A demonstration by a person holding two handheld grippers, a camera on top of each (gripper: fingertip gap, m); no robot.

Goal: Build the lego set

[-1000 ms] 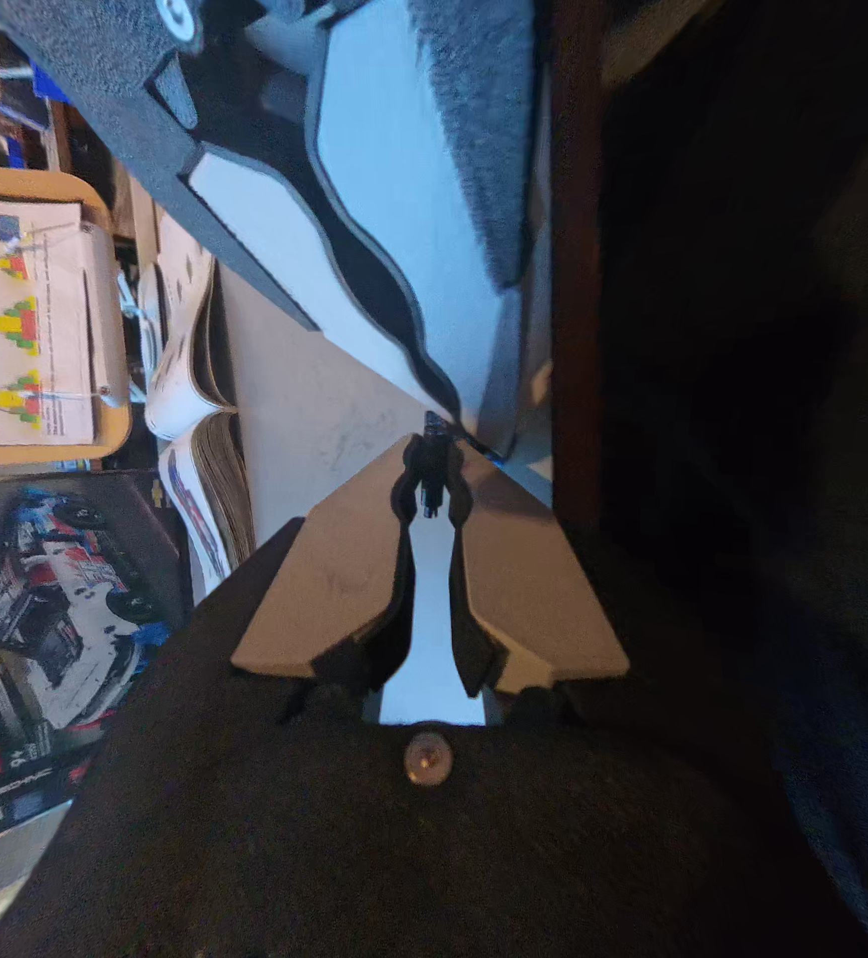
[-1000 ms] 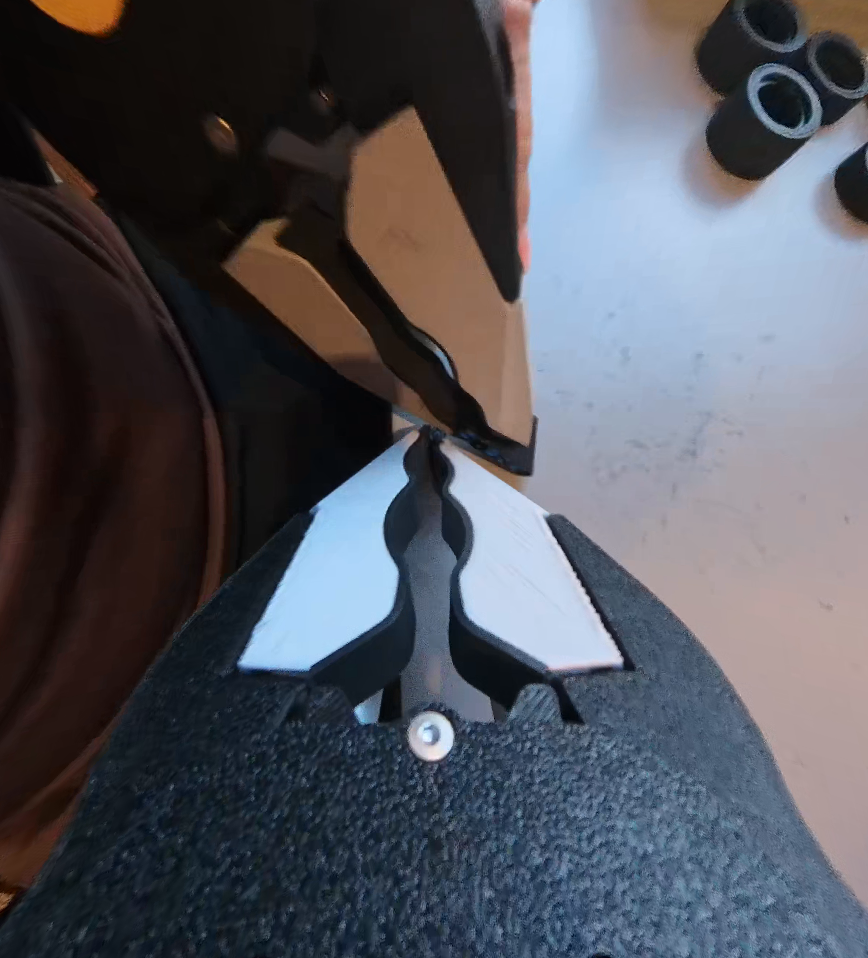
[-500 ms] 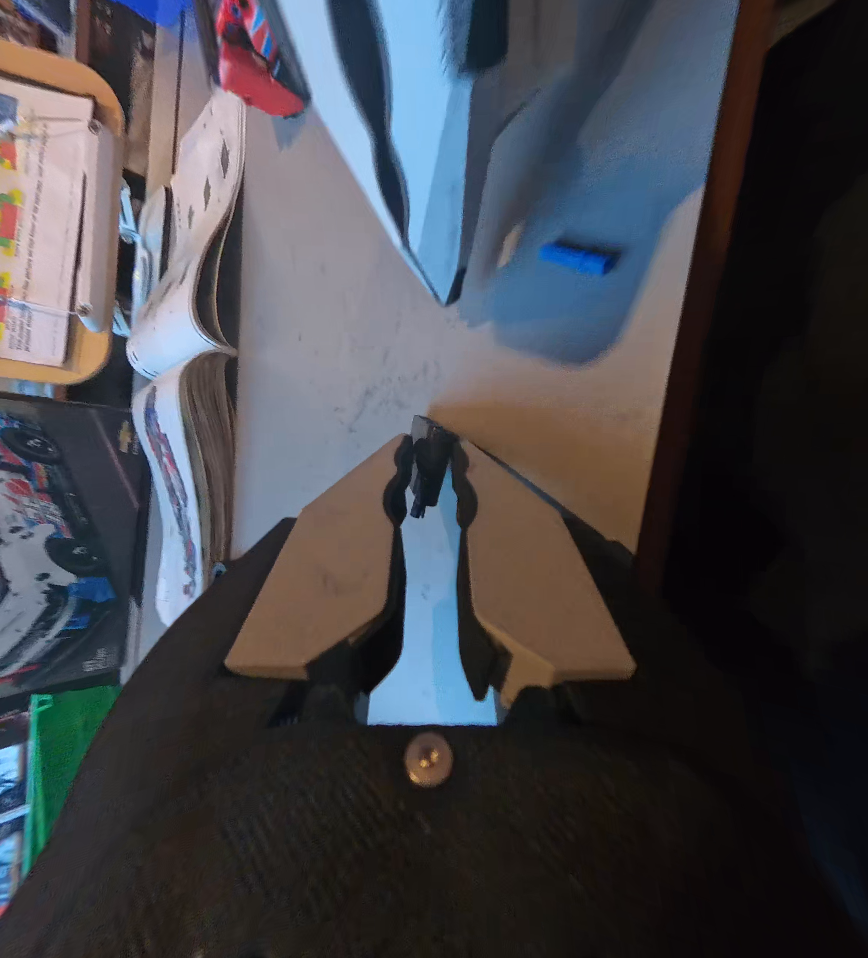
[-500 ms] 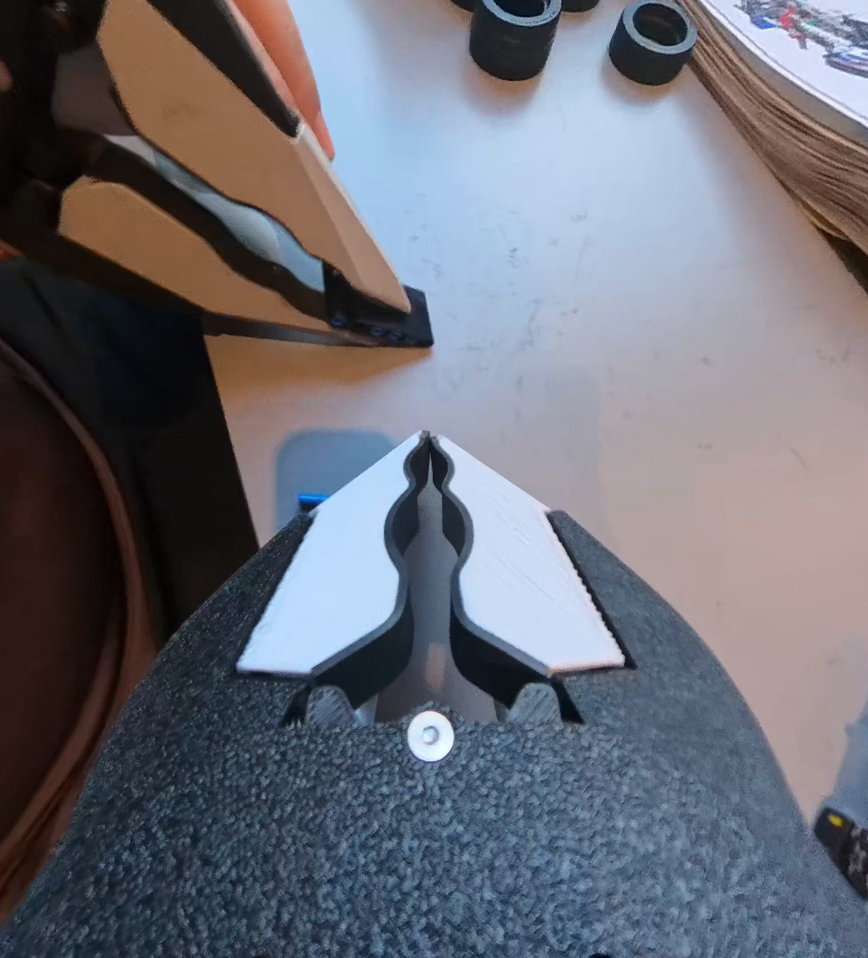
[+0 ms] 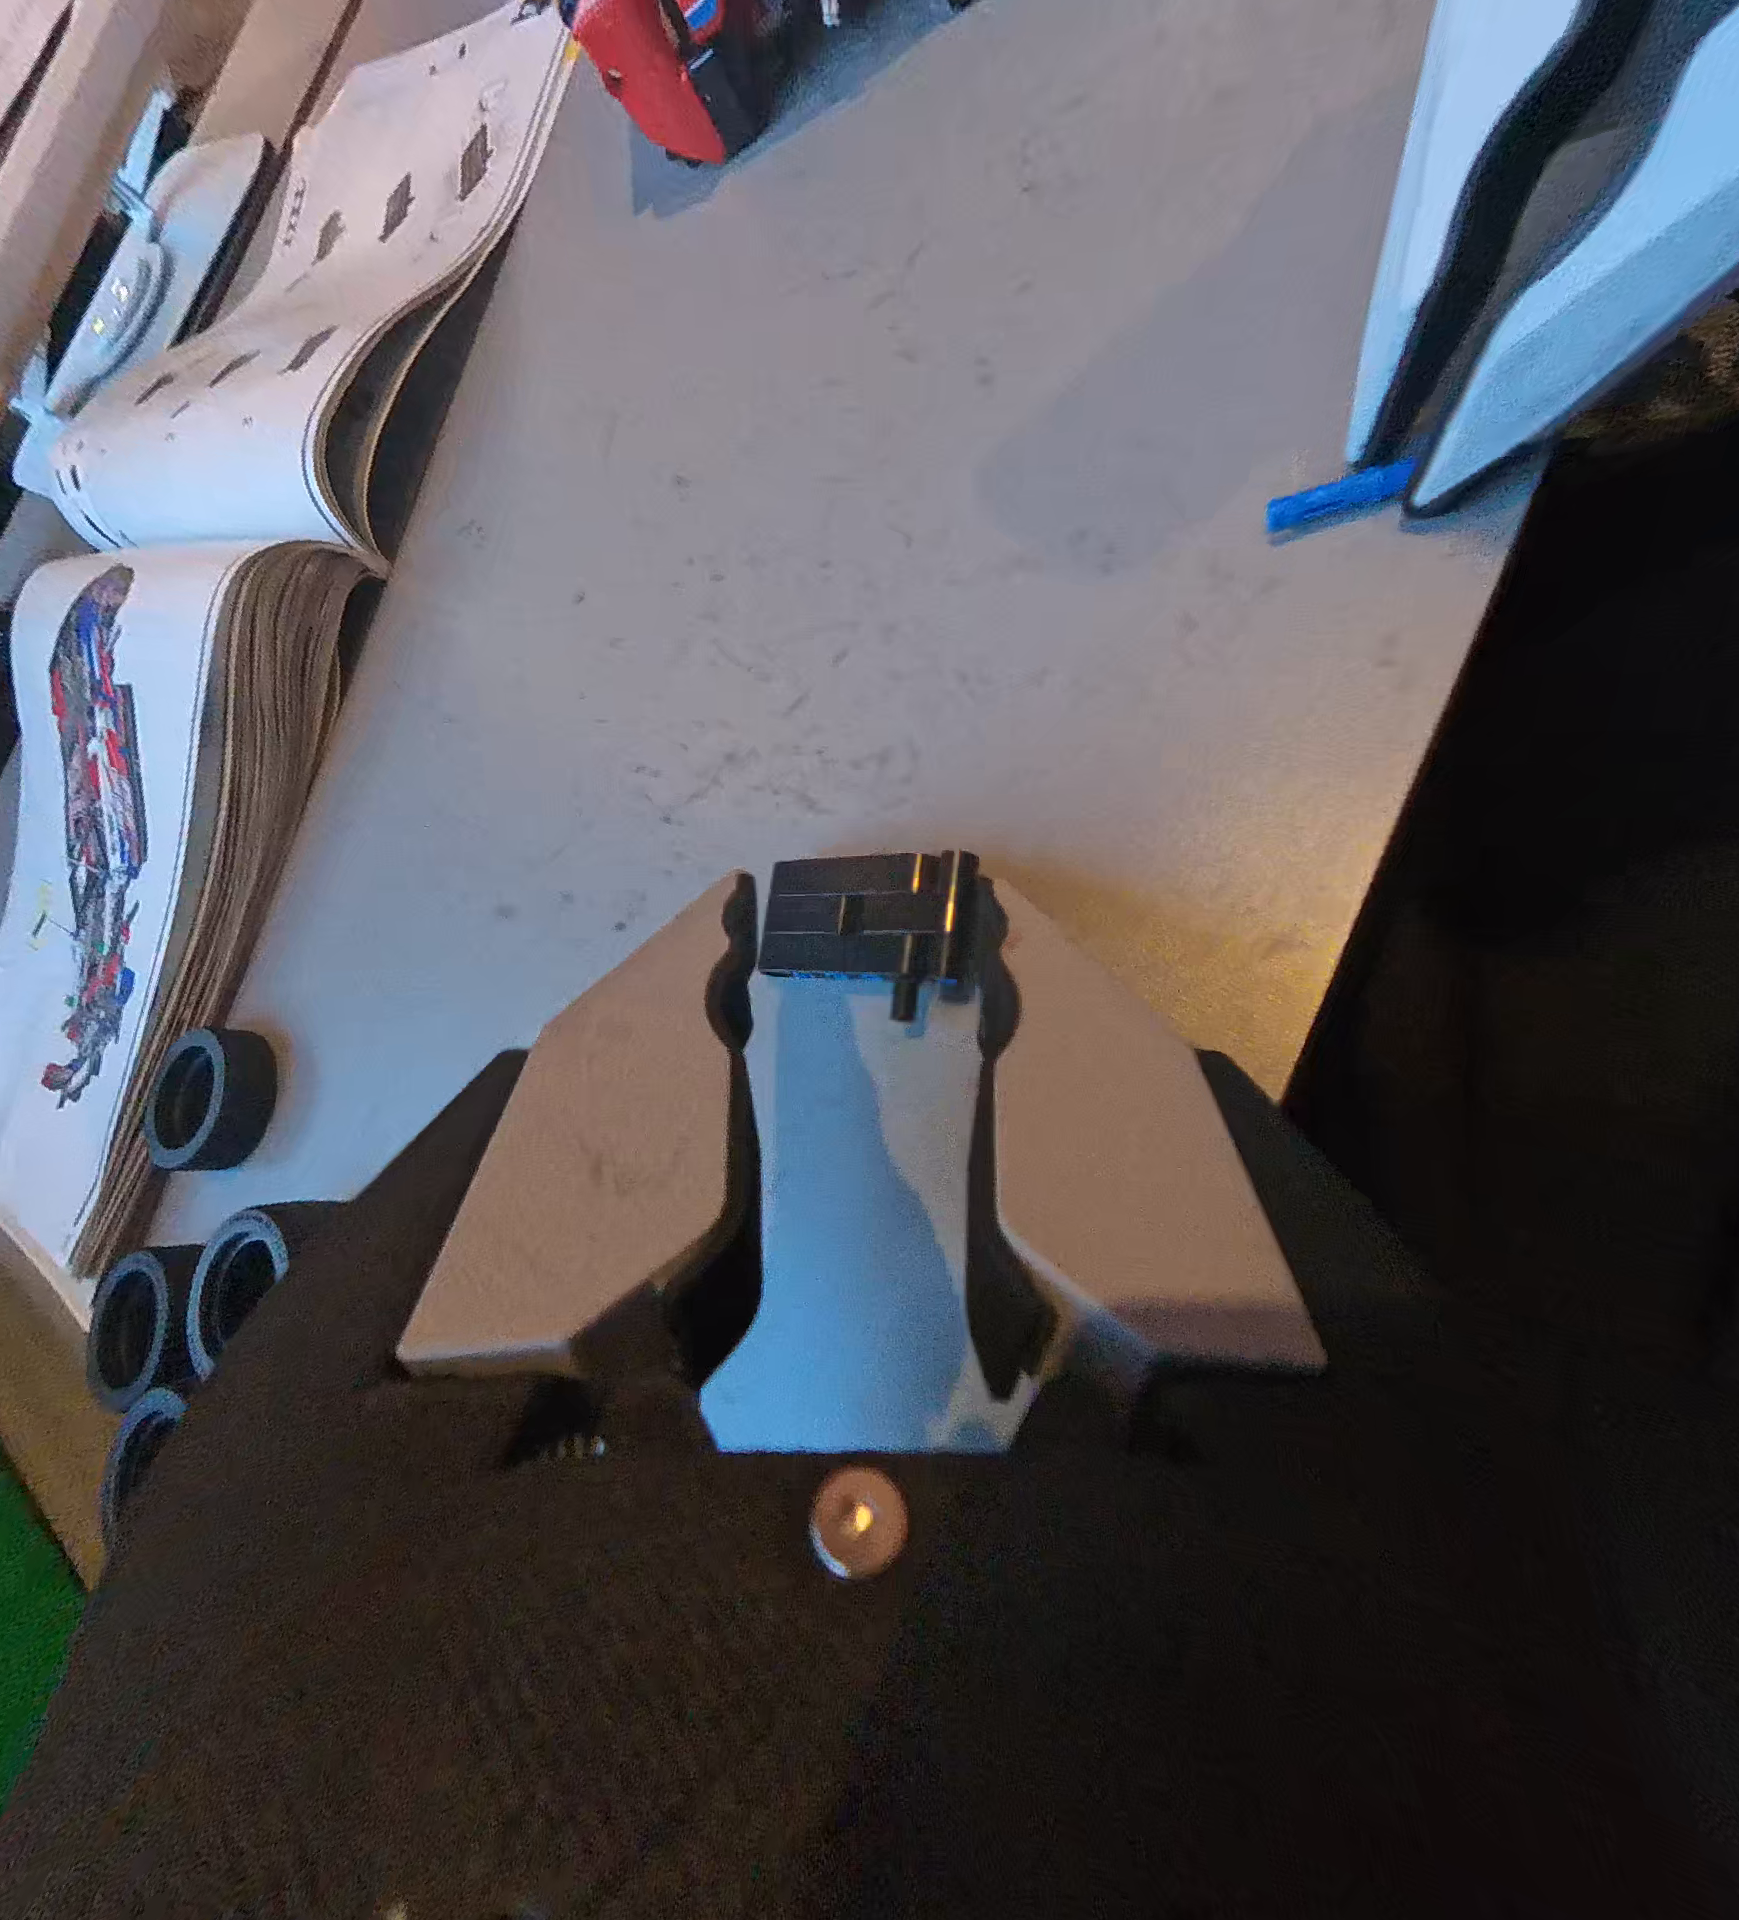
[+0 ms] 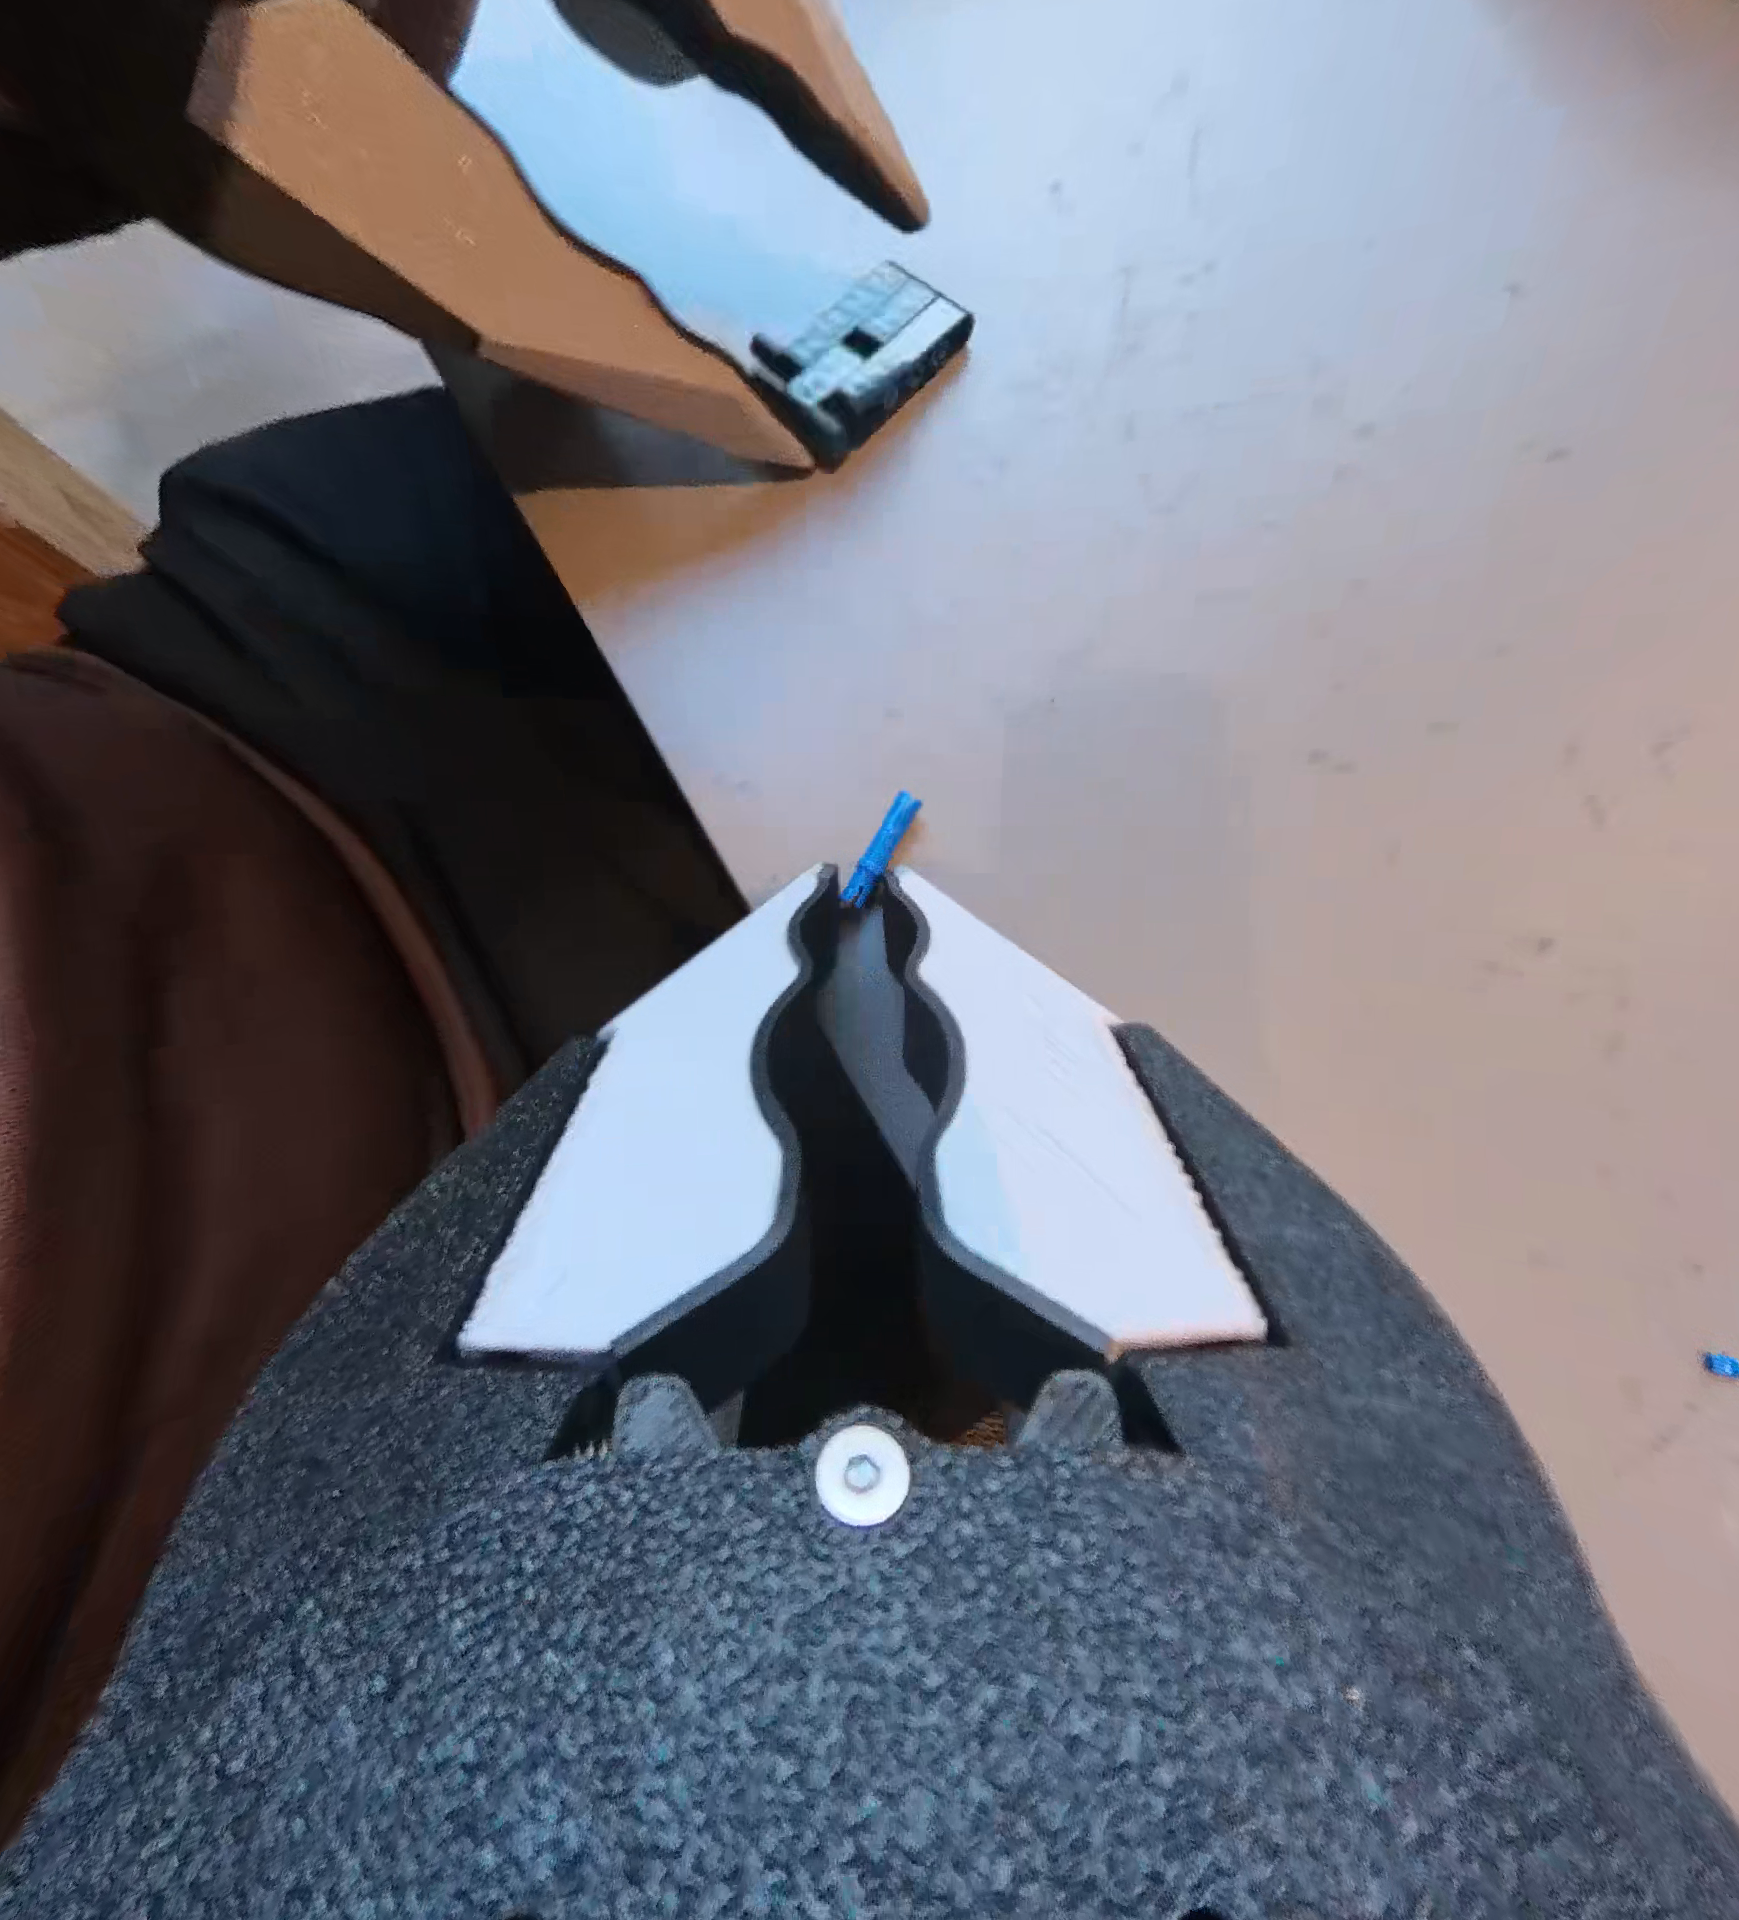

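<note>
A black lego assembly lies flat on the pale table, between the spread tan fingers of my left gripper. That gripper is open; the piece sits next to one fingertip and apart from the other. The assembly also shows in the right wrist view, with the left gripper's fingers over it. My right gripper is shut on a small blue pin that sticks out past its tips. In the left wrist view it hangs at the table's right edge with the pin.
Two open instruction books lie at the left. Several black tyres stand by them. A red lego build is at the back. A tiny blue part lies on the table. A person's brown clothing is left of the table edge. My hands' fingertips stand some 11 cm from each other.
My left gripper has opened and let the black assembly down flat on the table. My right gripper, shut and empty before, now holds the blue pin that lay by the table edge.
</note>
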